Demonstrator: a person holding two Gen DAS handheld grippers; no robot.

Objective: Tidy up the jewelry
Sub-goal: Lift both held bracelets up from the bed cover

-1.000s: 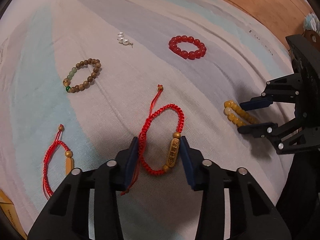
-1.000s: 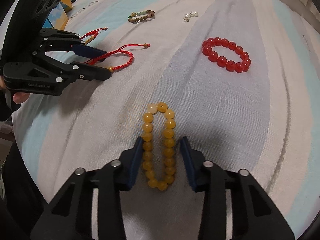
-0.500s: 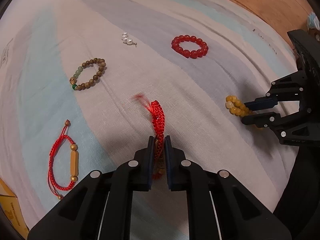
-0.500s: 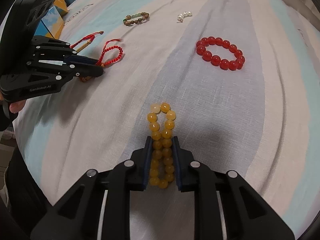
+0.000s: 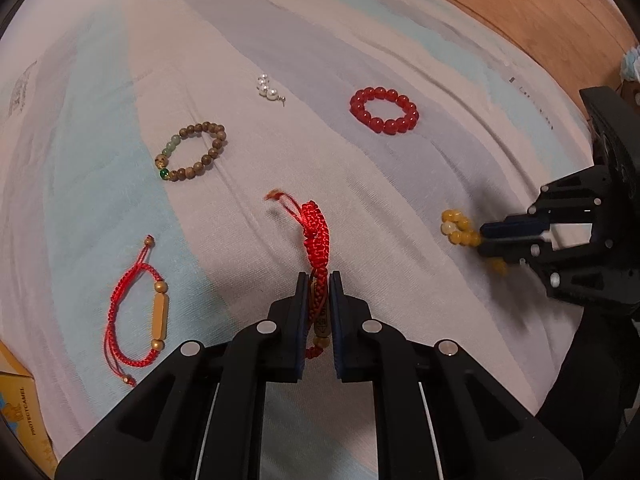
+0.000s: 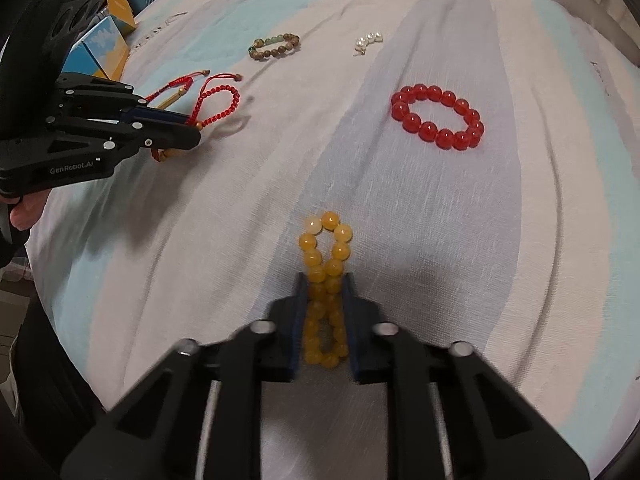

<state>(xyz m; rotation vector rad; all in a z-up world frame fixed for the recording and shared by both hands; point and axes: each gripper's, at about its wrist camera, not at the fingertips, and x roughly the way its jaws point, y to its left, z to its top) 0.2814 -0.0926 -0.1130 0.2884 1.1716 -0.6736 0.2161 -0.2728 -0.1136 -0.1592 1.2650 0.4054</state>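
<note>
My left gripper [image 5: 319, 280] is shut on a red braided cord bracelet [image 5: 316, 236] with a gold tube bead, squeezed narrow and raised off the sheet; it also shows in the right wrist view [image 6: 218, 100]. My right gripper [image 6: 324, 280] is shut on a yellow bead bracelet [image 6: 326, 256], pinched into a long loop; from the left wrist view only its far beads [image 5: 456, 226] stick out. On the bed sheet [image 5: 100, 80] lie a red bead bracelet [image 5: 385, 110], a brown wooden bead bracelet [image 5: 194, 152], a pearl piece [image 5: 267, 88] and a second red cord bracelet [image 5: 138, 312].
Blue and yellow boxes [image 6: 102, 44] stand at the bed's left edge, and a yellow box corner [image 5: 16, 408] shows low left. A wooden floor [image 5: 520, 4] lies beyond the bed's far right side. A hand [image 6: 24, 212] holds the left gripper.
Both grippers closed from open: the left onto the red cord bracelet, the right onto the yellow bead bracelet. Both bracelets are squeezed narrow and have lifted slightly.
</note>
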